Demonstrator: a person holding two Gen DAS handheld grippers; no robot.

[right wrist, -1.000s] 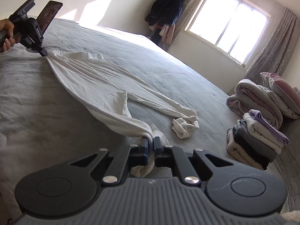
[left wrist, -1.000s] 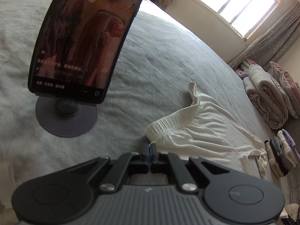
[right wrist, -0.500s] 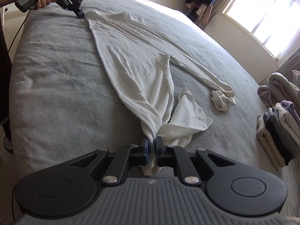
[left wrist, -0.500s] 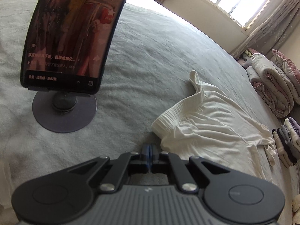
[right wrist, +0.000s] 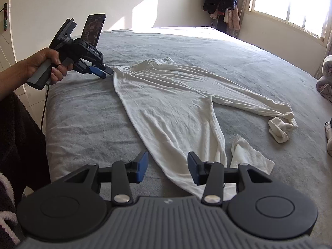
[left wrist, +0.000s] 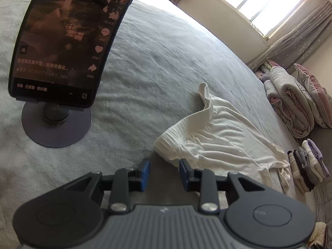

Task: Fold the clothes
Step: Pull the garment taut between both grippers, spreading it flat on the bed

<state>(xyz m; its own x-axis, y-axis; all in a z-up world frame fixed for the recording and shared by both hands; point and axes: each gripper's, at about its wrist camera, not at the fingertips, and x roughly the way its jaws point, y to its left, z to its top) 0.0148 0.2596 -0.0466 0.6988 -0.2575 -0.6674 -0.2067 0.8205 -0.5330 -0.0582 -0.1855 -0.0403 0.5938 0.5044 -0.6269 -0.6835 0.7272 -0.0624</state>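
Note:
White long pants (right wrist: 172,112) lie spread out on the grey bed (right wrist: 83,124), waistband at the far left and legs toward the right. In the left wrist view the waistband (left wrist: 182,132) lies just beyond my left gripper (left wrist: 164,174), which is open and empty. My right gripper (right wrist: 168,166) is open, and the near leg's cuff lies on the bed between its fingers. The left gripper also shows in the right wrist view (right wrist: 101,72), at the waistband corner. The far leg ends in a bunched cuff (right wrist: 280,128).
A phone on a round stand (left wrist: 62,47) stands on the bed left of the waistband. Rolled quilts (left wrist: 290,103) and a stack of folded clothes (left wrist: 307,166) lie at the right. A small white cloth (right wrist: 247,155) lies by the near leg.
Both grippers have opened and let go of the pants. The pants now lie flat on the bed. The right gripper has swung round to look along the bed.

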